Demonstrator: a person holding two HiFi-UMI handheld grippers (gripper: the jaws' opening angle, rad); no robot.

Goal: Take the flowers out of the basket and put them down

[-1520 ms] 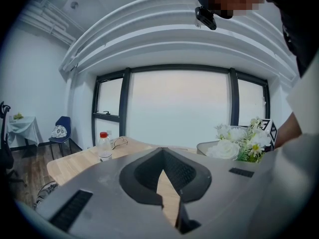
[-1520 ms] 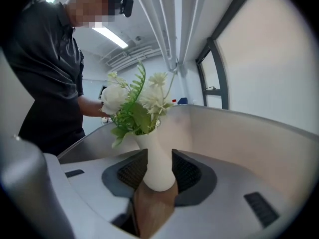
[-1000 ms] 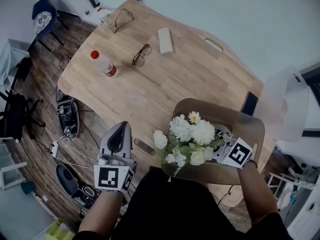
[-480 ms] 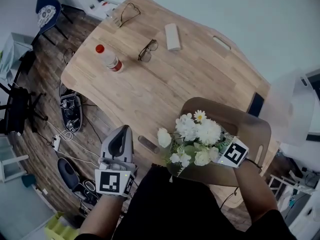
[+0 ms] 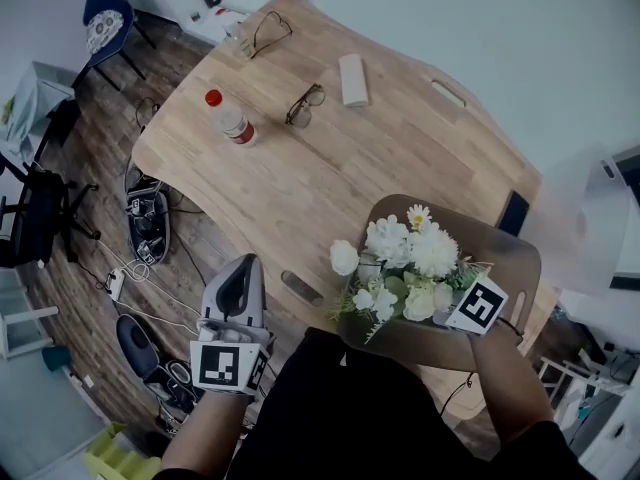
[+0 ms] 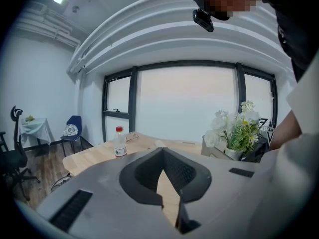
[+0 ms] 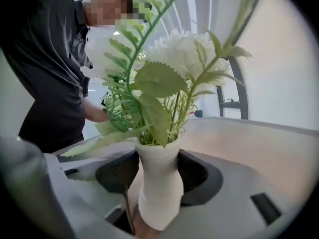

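A bunch of white flowers (image 5: 405, 263) with green fern leaves stands in a small white vase (image 7: 158, 183). The vase sits between the pads of my right gripper (image 7: 157, 171), whose jaws are closing on its sides. Seen from the head, that gripper (image 5: 447, 308) is mostly hidden under the blooms, above a brown curved wooden shell (image 5: 505, 258) beside the table. I see no basket as such. My left gripper (image 5: 243, 266) hangs off the table's near edge, shut and empty (image 6: 163, 156). The flowers (image 6: 239, 128) show to its right.
The light wooden table (image 5: 380, 158) carries a red-capped bottle (image 5: 232, 120), two pairs of glasses (image 5: 305, 106), a white case (image 5: 353, 78) and a dark flat device (image 5: 512, 211). On the floor at left are cables and gear (image 5: 150, 228), a blue chair (image 5: 108, 23) and a black office chair (image 5: 30, 218).
The flowers and my right gripper have shifted a little to the right over the brown shell. My left gripper has stayed where it was.
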